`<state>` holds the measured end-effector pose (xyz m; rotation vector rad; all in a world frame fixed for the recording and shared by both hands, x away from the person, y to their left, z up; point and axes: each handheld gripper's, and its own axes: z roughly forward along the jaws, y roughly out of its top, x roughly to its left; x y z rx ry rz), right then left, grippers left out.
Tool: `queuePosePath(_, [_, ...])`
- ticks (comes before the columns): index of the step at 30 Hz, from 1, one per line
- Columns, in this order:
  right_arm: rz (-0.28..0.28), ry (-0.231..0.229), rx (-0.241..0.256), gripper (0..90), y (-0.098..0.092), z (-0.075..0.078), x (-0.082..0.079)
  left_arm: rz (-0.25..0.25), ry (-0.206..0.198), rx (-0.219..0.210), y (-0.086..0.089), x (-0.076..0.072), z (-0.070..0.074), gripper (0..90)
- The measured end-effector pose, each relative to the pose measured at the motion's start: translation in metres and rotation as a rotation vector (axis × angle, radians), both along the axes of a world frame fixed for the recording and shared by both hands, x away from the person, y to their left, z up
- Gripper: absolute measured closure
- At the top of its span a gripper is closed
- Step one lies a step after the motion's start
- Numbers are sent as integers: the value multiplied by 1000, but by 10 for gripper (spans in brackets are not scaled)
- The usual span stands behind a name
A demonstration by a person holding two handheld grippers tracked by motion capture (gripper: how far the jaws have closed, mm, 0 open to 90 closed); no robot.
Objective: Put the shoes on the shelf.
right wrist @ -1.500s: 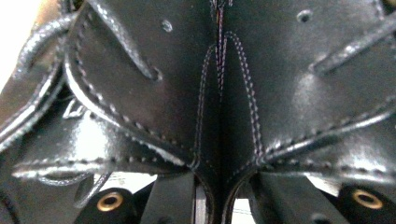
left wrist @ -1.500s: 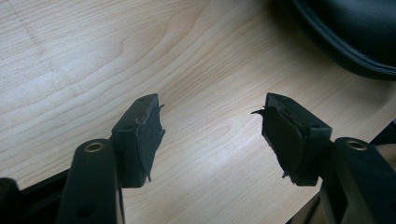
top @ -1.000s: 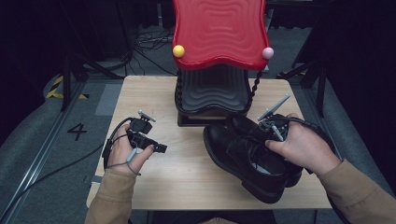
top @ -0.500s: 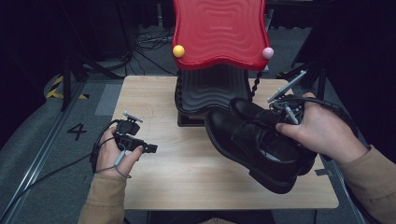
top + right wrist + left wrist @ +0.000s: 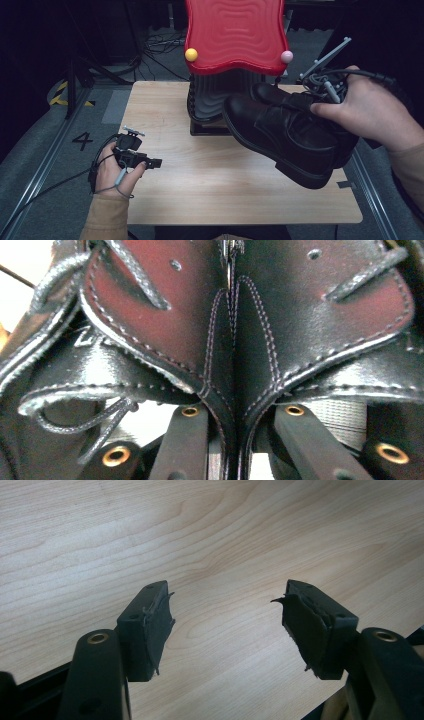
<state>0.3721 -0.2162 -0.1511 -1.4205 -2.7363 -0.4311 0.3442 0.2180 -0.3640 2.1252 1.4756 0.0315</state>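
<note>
While my right gripper point(image 5: 320, 90) pinches the inner collars of 2 black leather dress shoes point(image 5: 287, 132) together, the pair hangs lifted above the wooden table point(image 5: 225, 175), toes pointing at the black ridged shoe rack point(image 5: 212, 97) under its red wavy top point(image 5: 235, 32). Pickup looks done; setting them on the rack remains, probably on a shelf I can't see well. My left gripper point(image 5: 227, 612) rests spread and empty near the table's left edge.
</note>
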Motion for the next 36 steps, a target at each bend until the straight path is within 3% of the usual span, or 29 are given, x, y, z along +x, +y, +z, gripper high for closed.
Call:
queuePosePath(7, [-1,-14,-1,815,5,32,3,-4,-4,1,2,-3,-2,361])
queuePosePath(14, [9,25,-13,815,18,60,10,5,1,0,6,-6,-4,359])
queuePosePath(19, [20,12,-11,815,23,80,9,20,9,-10,11,-6,-7,359])
queuePosePath(25, [-12,-51,33,816,32,105,20,17,9,-14,10,-5,-7,359])
queuePosePath(36, [-136,-159,35,816,41,126,63,14,7,-33,13,-2,-8,359])
